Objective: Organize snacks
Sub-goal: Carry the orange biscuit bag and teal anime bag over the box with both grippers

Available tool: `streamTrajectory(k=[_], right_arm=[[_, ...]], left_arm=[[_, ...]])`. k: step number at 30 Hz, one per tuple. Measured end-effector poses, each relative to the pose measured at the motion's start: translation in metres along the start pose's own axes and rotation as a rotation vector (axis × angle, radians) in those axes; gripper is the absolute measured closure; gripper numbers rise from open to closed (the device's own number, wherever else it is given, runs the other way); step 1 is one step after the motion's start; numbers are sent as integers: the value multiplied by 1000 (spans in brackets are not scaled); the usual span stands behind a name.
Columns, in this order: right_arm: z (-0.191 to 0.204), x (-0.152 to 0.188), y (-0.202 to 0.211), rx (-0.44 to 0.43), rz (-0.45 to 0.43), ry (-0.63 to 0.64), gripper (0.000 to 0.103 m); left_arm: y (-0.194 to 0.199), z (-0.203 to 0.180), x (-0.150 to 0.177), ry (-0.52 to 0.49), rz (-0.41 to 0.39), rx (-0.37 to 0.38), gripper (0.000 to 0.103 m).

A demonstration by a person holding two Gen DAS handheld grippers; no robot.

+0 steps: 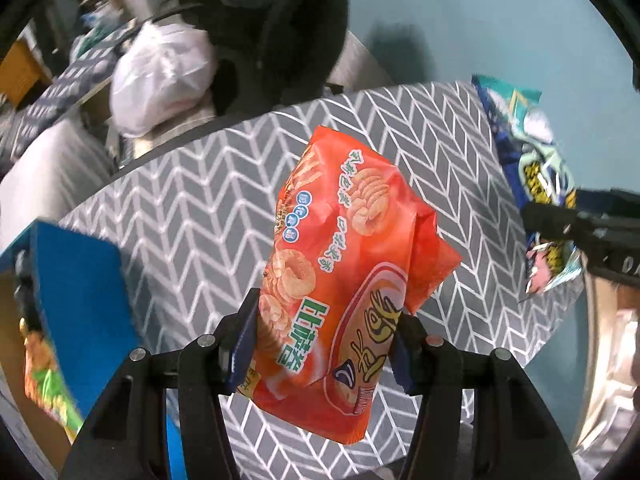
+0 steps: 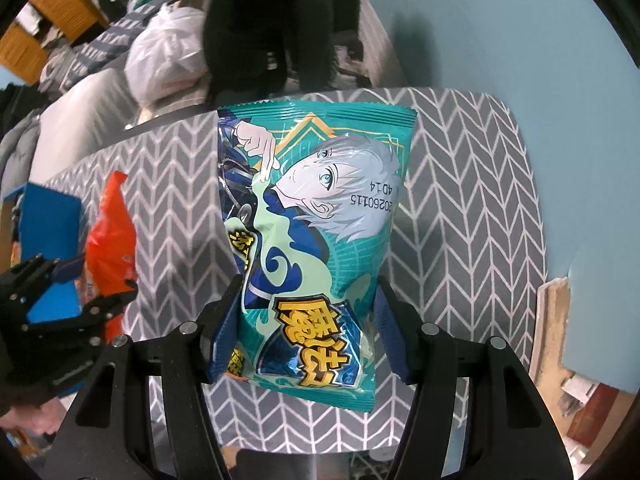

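My left gripper (image 1: 324, 344) is shut on an orange snack bag (image 1: 344, 264) and holds it above the table with the grey chevron cloth (image 1: 192, 200). My right gripper (image 2: 308, 328) is shut on a teal snack bag with an anime figure (image 2: 316, 216), also held above the table. In the left wrist view the teal bag (image 1: 532, 176) and the right gripper (image 1: 576, 228) show at the right edge. In the right wrist view the orange bag (image 2: 112, 236) and the left gripper (image 2: 76, 284) show at the left.
A blue box (image 1: 76, 292) stands at the table's left side, with a green and orange snack pack (image 1: 48, 380) by it. A white plastic bag (image 1: 160, 80) and dark clothing (image 1: 272, 32) lie beyond the table's far edge.
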State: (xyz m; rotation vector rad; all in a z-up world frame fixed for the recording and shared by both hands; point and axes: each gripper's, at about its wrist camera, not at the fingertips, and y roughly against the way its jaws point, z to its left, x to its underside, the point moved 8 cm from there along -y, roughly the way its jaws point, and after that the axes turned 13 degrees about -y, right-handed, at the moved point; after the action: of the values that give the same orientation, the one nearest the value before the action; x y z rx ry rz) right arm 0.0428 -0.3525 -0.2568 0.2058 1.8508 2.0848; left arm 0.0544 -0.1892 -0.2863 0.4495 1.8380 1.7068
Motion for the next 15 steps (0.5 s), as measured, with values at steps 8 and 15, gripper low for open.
streamTrajectory(k=[8, 15], right_arm=[[31, 14, 21, -25, -13, 59, 42], [62, 25, 37, -48, -22, 112, 42]], left_arm=[[50, 36, 15, 127, -59, -19, 45], [83, 56, 29, 199, -95, -34, 45]])
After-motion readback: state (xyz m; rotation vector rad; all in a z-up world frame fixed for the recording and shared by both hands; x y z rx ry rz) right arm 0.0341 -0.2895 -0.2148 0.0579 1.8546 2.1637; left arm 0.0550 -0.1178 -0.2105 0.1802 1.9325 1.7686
